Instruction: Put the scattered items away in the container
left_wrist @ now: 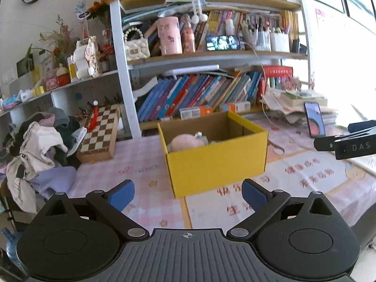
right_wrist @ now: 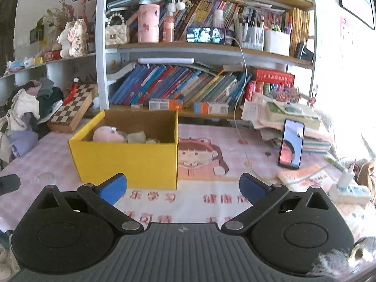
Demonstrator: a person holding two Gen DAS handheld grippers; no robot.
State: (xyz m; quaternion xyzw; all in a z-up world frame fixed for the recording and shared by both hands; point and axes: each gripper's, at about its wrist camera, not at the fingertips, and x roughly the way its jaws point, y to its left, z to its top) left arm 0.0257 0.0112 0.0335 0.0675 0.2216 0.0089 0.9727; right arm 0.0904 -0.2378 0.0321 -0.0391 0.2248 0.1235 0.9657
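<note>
- The yellow box (right_wrist: 128,162) stands open-topped on the bench (right_wrist: 211,202), with a pink plush toy (right_wrist: 107,135) and some pale soft things (right_wrist: 138,138) already lying inside, low against its left and middle.
- No loose item clearly belonging to the job shows on the bench around the box; this fits a tidy-up that is done as well as one whose remaining pieces lie out of view.
- From the right gripper (right_wrist: 183,185) the box lies ahead and to the left, its long front wall running crosswise to the jaws.
- From the left gripper (left_wrist: 188,191) the box lies ahead and slightly right, a corner turned toward it; it looks the nearer.
- Both jaws are spread wide with nothing between the blue pads.
- Right of the box, a phone (right_wrist: 291,147) leans against a paper stack; left of it, a chessboard (right_wrist: 72,108).
</note>
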